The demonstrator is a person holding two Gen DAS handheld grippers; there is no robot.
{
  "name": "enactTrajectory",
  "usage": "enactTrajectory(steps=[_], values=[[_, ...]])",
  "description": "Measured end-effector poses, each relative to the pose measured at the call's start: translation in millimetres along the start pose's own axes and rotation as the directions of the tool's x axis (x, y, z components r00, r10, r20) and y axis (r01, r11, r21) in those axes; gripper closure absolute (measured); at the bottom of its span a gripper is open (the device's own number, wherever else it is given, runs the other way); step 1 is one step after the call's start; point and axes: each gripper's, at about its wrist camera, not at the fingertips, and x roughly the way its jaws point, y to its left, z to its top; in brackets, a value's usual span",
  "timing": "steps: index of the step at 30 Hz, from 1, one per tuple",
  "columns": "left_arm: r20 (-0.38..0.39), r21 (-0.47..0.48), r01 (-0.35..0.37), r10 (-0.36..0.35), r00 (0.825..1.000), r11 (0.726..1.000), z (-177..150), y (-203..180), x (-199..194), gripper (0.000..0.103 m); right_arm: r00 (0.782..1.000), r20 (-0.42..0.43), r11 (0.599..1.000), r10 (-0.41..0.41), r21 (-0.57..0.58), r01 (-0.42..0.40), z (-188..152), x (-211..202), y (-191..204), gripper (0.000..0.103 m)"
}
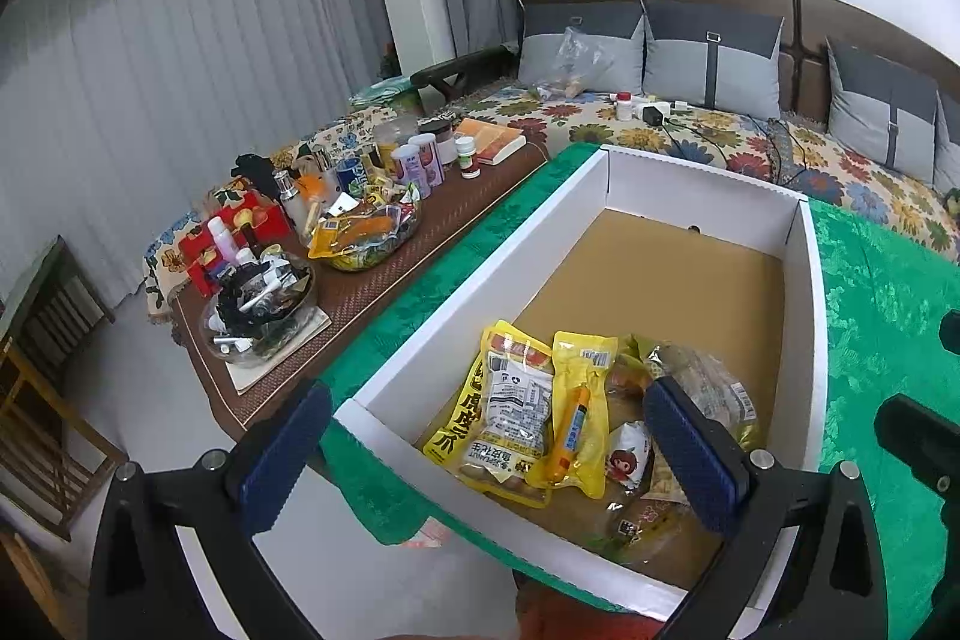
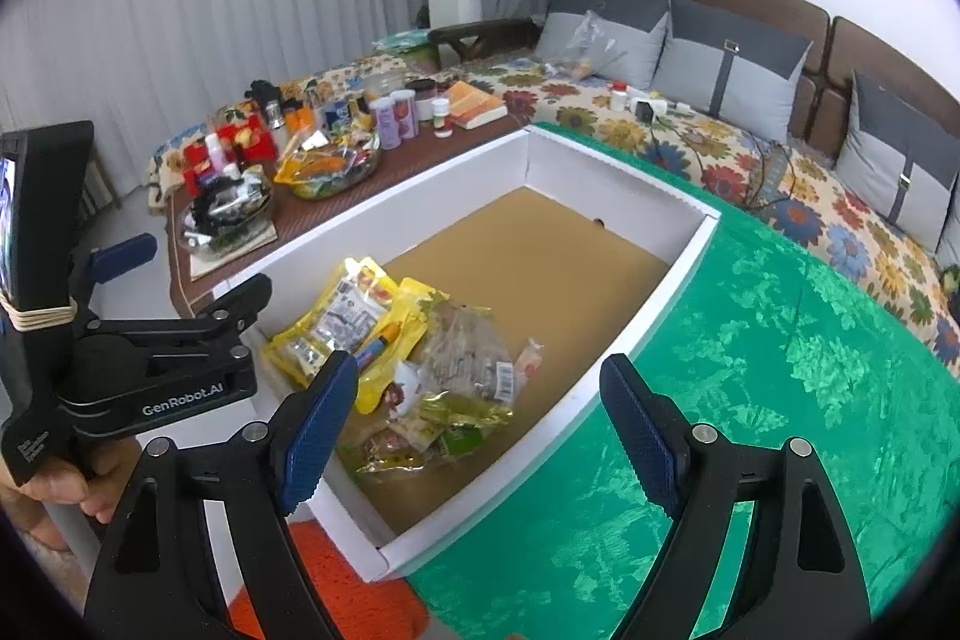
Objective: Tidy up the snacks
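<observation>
Both the left gripper (image 1: 489, 451) and the right gripper (image 2: 474, 430) stood wide apart, gripping nothing, above the near end of the white box (image 2: 606, 187). The snack packets (image 1: 540, 418) lay heaped inside at that near end, on its brown floor, and the box rested on a green cloth (image 2: 780, 370).

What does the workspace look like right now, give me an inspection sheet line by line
Surface: green tablecloth under a white box.
Job's things: snack packets piled at the box's near end; far end bare.
Clutter: side table crowded with bottles, jars, bowls.
Grippers: left gripper and right gripper, jaws open, nothing held.
Cables: black cables on the sofa.
Surroundings: floral sofa, grey cushions, curtains.
</observation>
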Motion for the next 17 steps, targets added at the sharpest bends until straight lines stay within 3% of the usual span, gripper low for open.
enactTrajectory(steps=[17], values=[[0.009, -0.006, -0.010, 0.010, 1.000, 1.000, -3.8, 3.5, 5.0, 0.000, 1.000, -0.021, 1.000, 0.001, -0.010, -0.002, -3.5, 7.5, 4.8, 0.018]])
